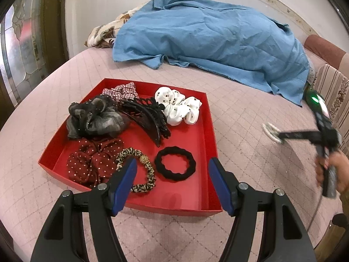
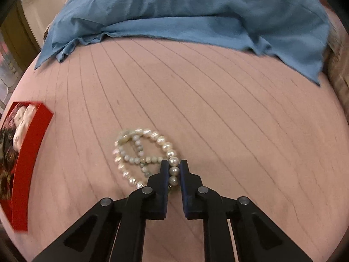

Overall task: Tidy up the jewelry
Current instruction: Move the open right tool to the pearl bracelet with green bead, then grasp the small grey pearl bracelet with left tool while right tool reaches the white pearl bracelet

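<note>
Right tool [image 2: 174,171] pinches the pearl bracelet [image 2: 144,152]; red tray [image 2: 24,166] lies off left, beside the spread left tool [image 1: 172,183].

In the left wrist view the tray [image 1: 207,131] sits left of centre on the bed [image 1: 240,113]; inside it, three scrunchies [image 1: 178,107] and a claw clip [image 1: 146,120] fill the upper part, while a dotted scrunchie [image 1: 91,161], a patterned hair tie [image 1: 141,170] and a plain hair tie [image 1: 175,163] lie along the lower part; the left gripper [image 1: 172,183] stands at the bottom of the frame over the tray's near edge; a cloth [image 1: 207,41] lies heaped across the upper frame, behind the tray; the right gripper [image 1: 272,133] is at the right edge; in the right wrist view the pearl strands [image 2: 139,150] lie at lower centre, right of the tray, with a few beads between the right gripper's jaws.
</note>
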